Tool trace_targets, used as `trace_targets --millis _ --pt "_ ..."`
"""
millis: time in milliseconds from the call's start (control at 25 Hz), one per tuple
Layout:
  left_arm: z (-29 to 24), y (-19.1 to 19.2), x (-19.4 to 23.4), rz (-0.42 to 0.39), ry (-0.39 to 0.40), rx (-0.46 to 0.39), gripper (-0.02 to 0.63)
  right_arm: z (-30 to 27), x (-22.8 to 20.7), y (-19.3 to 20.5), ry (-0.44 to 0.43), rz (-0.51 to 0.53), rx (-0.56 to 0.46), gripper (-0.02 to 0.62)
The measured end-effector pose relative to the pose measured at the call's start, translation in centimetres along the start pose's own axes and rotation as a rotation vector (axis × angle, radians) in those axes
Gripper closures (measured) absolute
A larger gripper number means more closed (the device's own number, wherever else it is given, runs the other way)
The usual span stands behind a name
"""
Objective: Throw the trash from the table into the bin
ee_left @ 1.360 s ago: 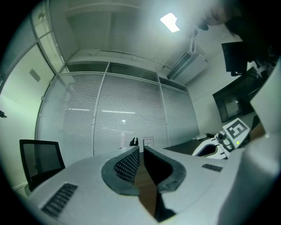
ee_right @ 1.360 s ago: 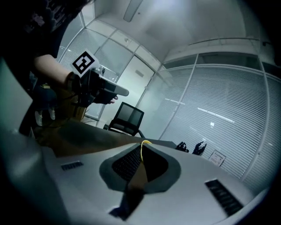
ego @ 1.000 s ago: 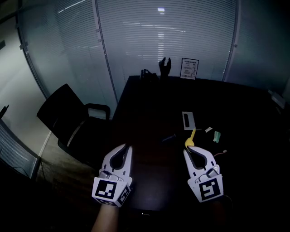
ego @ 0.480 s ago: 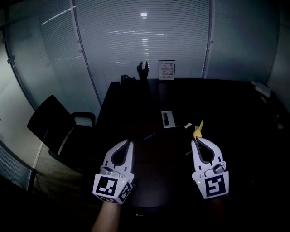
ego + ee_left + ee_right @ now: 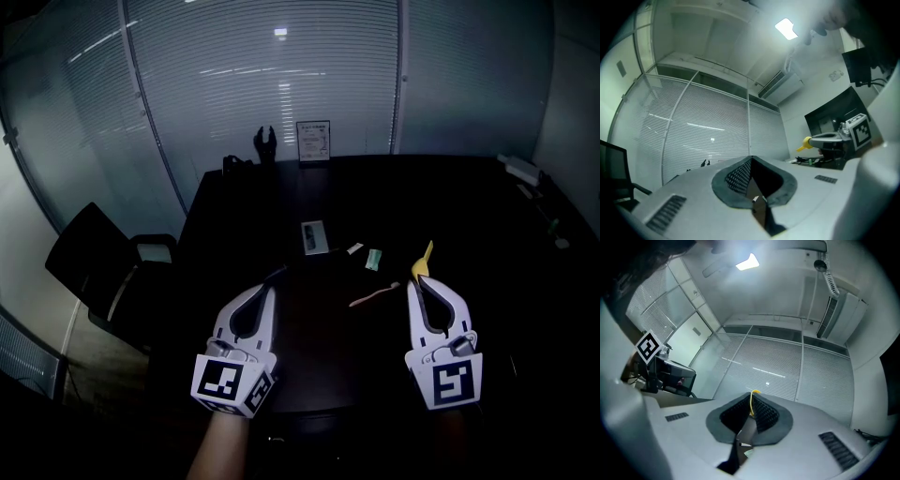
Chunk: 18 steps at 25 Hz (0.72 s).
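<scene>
Right gripper (image 5: pixel 421 278) clamped on thin yellow scrap (image 5: pixel 426 260), which pokes out at its 12 o'clock, above dark table (image 5: pixel 450 192). Left gripper (image 5: pixel 269 292) closed, empty. Bin unseen. Risk: tip-only pinch, so scrap may slip free before reaching bin.

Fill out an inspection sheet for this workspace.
Surface: dark table, trash near its middle.
Job's things: yellow scrap in the right hand-held gripper; white scrap, green scrap and pink strip on the table; no bin in view.
Clutter: white rectangular item, dark pen-like stick, framed notice, black hand-shaped stand.
Grippers: left hand-held gripper shut, empty; right one shut on the yellow scrap.
Cables: nothing seen.
Surroundings: black chair at left, blinds behind.
</scene>
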<state>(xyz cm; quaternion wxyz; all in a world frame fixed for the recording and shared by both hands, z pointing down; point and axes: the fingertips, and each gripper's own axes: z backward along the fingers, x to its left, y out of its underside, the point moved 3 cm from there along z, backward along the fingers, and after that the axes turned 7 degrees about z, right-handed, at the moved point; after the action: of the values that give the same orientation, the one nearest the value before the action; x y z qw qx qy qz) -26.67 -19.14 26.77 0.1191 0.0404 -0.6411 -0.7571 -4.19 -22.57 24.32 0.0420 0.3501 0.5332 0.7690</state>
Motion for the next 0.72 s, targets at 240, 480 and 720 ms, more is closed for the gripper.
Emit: trace_targets --millis 240,480,720 --pt "-0.8 0.2 -4.8 -0.013 0.059 -0.022 0.606 4.0 -3.8 0.8 0.066 -0.007 0.013 0.58" --pt "-1.2 0.2 -8.1 -0.007 0.137 -0.002 0.606 7.9 -6.2 0.9 0.161 -0.003 0.048 0.58" --pt "0.2 0.6 -11.6 0.024 0.246 0.0 0.606 13.9 -6.6 0.5 0.262 0.033 0.122 0.58"
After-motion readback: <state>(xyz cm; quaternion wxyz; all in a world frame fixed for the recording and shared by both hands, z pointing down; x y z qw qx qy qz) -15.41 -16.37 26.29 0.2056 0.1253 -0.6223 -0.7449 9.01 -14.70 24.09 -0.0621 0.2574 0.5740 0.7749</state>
